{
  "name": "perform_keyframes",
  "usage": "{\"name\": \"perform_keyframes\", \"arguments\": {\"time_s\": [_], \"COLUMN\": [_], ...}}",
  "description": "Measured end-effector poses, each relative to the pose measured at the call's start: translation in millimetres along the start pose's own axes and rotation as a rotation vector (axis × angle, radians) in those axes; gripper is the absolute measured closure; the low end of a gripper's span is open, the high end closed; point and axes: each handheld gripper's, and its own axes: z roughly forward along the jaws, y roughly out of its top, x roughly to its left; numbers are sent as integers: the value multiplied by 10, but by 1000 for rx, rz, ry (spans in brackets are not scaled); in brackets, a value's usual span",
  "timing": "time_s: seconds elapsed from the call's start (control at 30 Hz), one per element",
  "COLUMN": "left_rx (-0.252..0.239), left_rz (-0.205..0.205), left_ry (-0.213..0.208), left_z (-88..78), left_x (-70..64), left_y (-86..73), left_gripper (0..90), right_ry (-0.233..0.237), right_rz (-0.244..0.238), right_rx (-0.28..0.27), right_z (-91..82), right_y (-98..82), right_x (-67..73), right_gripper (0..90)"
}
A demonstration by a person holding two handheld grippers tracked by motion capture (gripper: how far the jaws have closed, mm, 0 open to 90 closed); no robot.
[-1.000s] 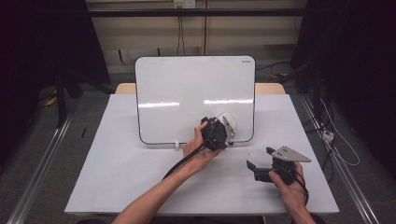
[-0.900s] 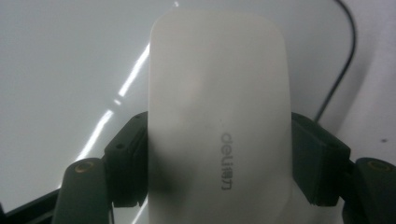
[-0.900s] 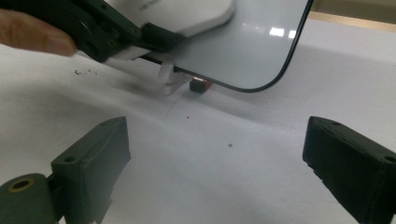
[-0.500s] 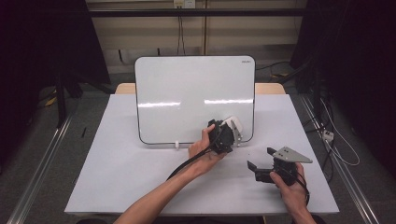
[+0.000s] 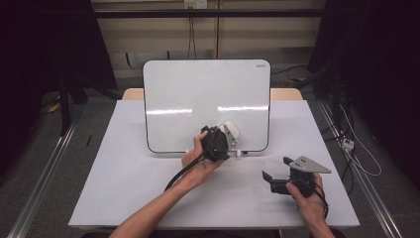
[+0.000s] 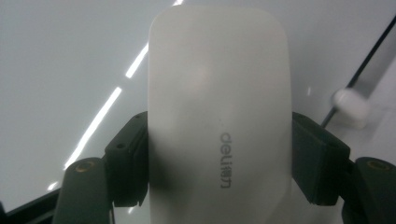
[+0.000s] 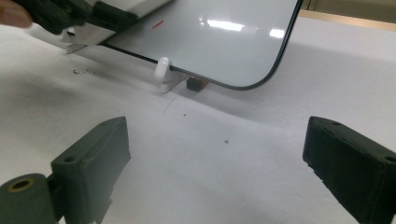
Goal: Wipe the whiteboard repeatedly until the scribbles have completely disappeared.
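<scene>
Left gripper (image 5: 224, 140) pinches the eraser (image 6: 219, 112) between its 2 fingers (image 6: 126, 168), flat on the whiteboard (image 5: 198, 99) near its lower edge (logo side up). Right gripper (image 5: 278, 168) sits low over the bench (image 5: 124, 188), fingers (image 7: 93, 158) spread, gripping nothing.

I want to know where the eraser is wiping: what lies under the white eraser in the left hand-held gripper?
Under the white eraser, clamped in the left hand-held gripper, lies the whiteboard, near its lower edge. The patch of board beneath the eraser is covered, so any marks there cannot be seen.
</scene>
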Motion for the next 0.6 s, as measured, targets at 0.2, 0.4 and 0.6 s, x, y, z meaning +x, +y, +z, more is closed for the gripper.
{"name": "perform_keyframes", "arguments": {"time_s": [0.2, 0.4, 0.6], "left_rx": [-7, 3, -11], "left_rz": [-26, -27, -8], "left_ry": [0, 13, 16], "left_z": [-54, -25, 30], "left_x": [178, 153, 85], "left_y": [-101, -27, 98], "left_gripper": [304, 302, 302], "right_ry": [-1, -1, 2], "right_rz": [-1, -6, -7], "right_rx": [1, 1, 2], "right_z": [6, 12, 26], "right_y": [2, 6, 10], "right_x": [5, 8, 16], "right_gripper": [75, 75, 75]}}
